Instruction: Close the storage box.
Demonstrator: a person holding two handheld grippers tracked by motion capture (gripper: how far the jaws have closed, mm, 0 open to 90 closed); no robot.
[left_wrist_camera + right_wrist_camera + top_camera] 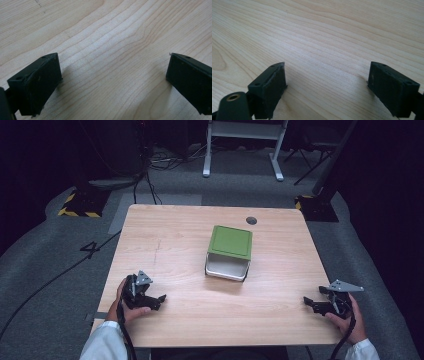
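Left claw (159,299) and right claw (308,302) wide open, empty, resting on pale wooden bench (165,240) | step: likely pre-start | next: probably reach green-lidded white square box (229,252)

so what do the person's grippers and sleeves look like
Both the left gripper and right gripper are black, blocky two-jaw tools, each topped by a grey three-cornered plate and trailing a black cable. The jaws are flat, dark rectangular blocks. The person wears white sleeves.
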